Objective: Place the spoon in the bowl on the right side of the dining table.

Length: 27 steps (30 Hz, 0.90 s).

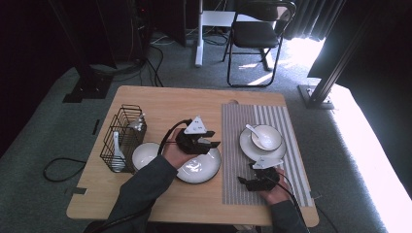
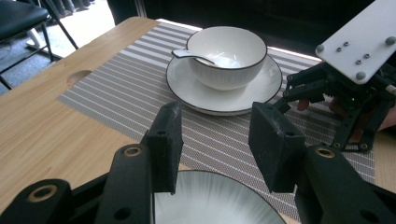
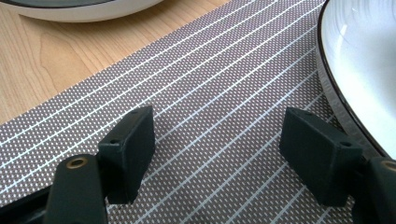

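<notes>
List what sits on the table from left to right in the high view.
Wire basket → small bowl → plate under the left tool → striped placemat → bowl with a spoon on a saucer.

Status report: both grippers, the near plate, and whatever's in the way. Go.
Left gripper open, empty, above the near plate. Right gripper open, empty, low over the mat. Bowl with spoon sits on its plate ahead; nothing blocking.
</notes>
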Each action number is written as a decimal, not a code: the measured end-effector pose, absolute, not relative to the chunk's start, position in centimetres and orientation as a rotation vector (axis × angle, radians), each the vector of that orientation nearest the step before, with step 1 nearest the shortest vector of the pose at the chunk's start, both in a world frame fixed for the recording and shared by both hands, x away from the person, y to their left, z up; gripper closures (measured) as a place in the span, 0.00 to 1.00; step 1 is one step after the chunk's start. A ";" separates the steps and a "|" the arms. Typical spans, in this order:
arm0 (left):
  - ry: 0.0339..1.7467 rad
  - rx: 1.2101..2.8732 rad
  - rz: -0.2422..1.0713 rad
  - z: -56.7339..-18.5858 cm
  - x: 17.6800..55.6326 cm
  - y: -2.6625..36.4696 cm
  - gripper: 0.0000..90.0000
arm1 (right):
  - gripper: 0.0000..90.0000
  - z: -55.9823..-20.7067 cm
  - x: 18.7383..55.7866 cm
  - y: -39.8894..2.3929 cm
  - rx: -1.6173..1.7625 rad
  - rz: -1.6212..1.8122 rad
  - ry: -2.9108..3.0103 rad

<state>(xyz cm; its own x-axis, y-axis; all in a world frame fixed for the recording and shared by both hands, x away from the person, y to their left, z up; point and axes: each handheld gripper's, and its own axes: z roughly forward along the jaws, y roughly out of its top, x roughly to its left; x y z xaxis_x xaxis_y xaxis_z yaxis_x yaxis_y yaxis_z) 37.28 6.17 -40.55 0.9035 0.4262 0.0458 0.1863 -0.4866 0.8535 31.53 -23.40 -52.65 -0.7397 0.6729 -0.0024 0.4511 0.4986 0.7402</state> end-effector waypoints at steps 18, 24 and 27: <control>0.440 2.095 0.319 -40.3 36.3 8.9 0.62 | 0.29 -52.6 31.5 -23.4 0.949 1.085 2.456; 0.428 2.093 0.325 -39.7 36.1 9.4 0.62 | 0.29 -52.6 31.5 -23.4 0.949 1.085 2.456; 0.416 2.096 0.329 -39.5 36.1 9.6 0.62 | 0.29 -52.6 31.5 -23.4 0.949 1.085 2.456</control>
